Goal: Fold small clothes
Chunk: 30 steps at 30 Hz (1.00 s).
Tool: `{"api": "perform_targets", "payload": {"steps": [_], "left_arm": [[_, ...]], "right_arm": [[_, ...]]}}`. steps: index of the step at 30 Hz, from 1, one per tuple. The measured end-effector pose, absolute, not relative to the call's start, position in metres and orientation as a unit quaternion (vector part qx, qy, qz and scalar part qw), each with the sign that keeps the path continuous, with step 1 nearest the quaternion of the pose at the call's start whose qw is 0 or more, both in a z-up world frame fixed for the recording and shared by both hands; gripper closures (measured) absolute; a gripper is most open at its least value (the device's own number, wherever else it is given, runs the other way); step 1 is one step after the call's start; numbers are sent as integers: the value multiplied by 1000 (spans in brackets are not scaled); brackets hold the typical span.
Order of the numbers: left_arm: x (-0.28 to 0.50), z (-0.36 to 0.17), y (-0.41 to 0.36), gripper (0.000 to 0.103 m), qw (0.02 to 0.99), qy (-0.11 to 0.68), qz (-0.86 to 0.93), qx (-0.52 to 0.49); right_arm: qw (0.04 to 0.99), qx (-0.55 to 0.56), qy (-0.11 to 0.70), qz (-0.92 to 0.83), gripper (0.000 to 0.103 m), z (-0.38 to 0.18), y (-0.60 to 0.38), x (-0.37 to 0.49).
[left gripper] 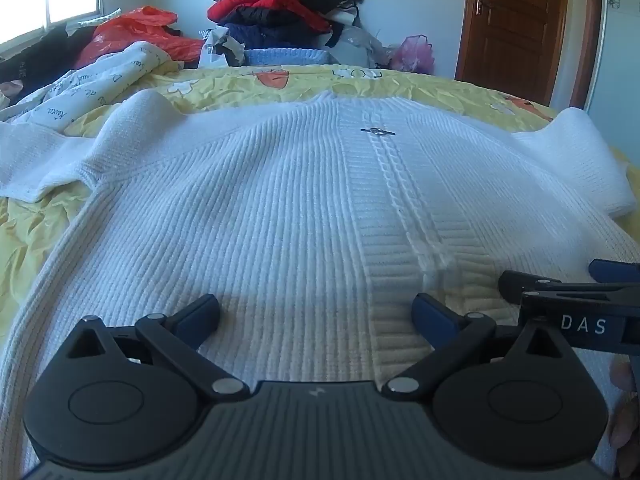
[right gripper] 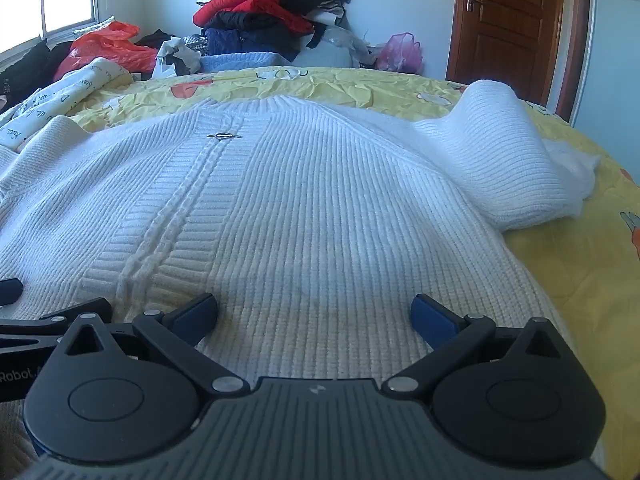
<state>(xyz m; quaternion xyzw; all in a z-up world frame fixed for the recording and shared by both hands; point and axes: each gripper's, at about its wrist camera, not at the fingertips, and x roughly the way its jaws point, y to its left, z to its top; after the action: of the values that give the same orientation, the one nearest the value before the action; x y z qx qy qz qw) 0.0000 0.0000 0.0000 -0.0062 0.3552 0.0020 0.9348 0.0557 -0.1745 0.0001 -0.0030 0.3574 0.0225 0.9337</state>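
A white ribbed knit cardigan (left gripper: 280,208) lies flat, front up, on the yellow bedspread, its zipper pull (left gripper: 377,131) near the collar. It also fills the right wrist view (right gripper: 320,208), zipper pull (right gripper: 224,135) at upper left. Its left sleeve (left gripper: 60,160) bunches at the left; its right sleeve (right gripper: 508,152) is folded in a hump at the right. My left gripper (left gripper: 316,314) is open and empty, just above the hem left of the zipper. My right gripper (right gripper: 314,314) is open and empty above the hem right of the zipper; it shows in the left view (left gripper: 568,284).
The yellow printed bedspread (right gripper: 580,264) shows around the cardigan. A white lettered cloth (left gripper: 100,80) lies at the far left. A pile of red, dark and blue clothes (left gripper: 280,8) and red plastic bags (left gripper: 132,32) stand behind the bed. A wooden door (left gripper: 516,24) is at back right.
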Motion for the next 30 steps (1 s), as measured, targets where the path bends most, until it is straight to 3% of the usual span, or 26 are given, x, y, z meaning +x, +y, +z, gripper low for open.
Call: {"api": "perform_targets", "payload": {"steps": [30], "left_arm": [[-4,1,0,0,938,347,6,-9]], "right_arm": [[934,-3,356,23,1,0,-176,56]]}}
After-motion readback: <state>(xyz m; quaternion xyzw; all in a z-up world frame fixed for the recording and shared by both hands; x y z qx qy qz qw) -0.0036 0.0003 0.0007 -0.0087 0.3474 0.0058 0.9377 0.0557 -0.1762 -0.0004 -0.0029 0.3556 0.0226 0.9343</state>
